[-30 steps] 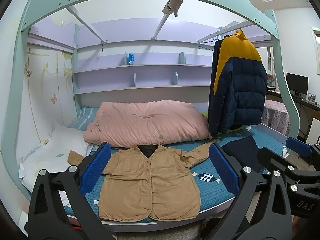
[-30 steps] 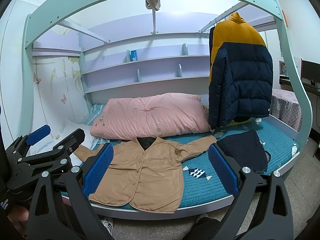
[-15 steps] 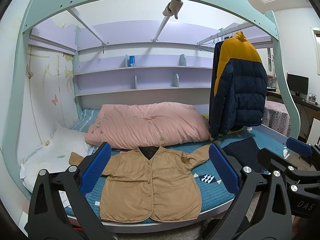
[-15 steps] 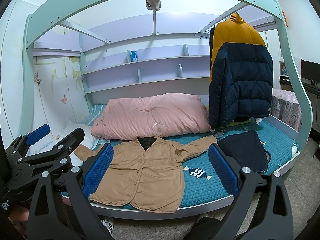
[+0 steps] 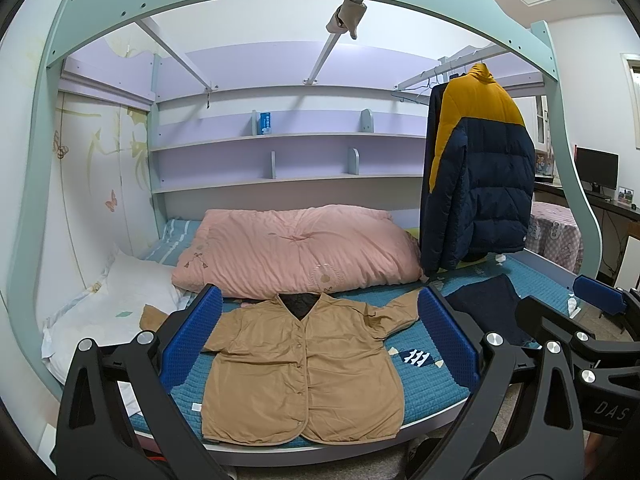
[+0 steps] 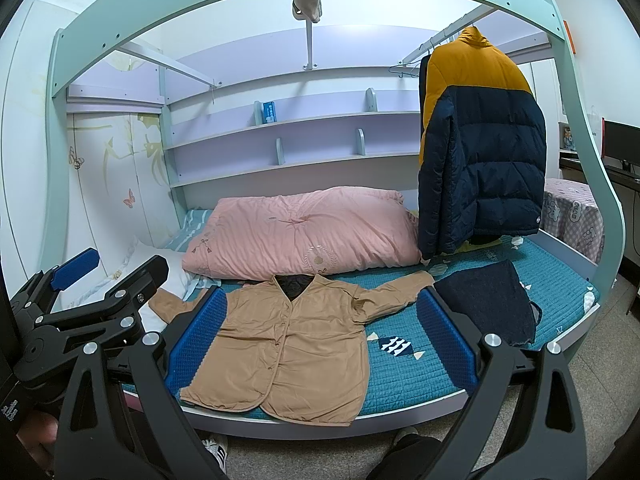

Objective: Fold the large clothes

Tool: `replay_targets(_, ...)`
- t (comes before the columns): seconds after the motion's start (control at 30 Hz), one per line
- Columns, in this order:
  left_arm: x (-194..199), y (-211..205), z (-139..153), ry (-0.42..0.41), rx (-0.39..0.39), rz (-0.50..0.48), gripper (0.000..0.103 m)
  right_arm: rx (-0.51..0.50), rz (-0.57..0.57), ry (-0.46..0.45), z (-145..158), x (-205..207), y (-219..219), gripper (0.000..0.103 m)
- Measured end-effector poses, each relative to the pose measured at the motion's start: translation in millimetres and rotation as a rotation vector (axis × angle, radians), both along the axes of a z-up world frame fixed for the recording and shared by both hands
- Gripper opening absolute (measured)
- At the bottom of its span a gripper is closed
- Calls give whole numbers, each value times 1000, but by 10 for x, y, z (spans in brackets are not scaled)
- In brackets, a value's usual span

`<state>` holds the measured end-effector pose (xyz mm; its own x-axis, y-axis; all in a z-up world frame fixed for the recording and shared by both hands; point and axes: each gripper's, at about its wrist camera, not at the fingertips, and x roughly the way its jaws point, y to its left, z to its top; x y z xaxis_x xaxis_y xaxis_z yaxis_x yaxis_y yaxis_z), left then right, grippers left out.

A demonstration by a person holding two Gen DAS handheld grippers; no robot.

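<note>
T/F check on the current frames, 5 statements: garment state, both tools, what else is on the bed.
1. The tan jacket lies spread flat on the bed, buttoned, front up. True.
2. The left tool is shut on a sleeve. False: it is open and holds nothing, back from the bed.
3. The right tool is open and empty. True.
4. The puffer coat lies folded on the mattress. False: it hangs from a rail at the right end of the bed.
5. A dark garment lies to the right of the tan jacket. True.
</note>
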<state>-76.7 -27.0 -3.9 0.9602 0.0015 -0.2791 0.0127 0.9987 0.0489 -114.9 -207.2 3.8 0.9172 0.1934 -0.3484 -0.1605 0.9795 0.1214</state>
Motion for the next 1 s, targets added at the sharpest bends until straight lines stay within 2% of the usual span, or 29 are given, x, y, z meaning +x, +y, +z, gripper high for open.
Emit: replay_targets(1.0,4,36,2,-2,2,2,98,-1,-2,-4,14,-9,26,92)
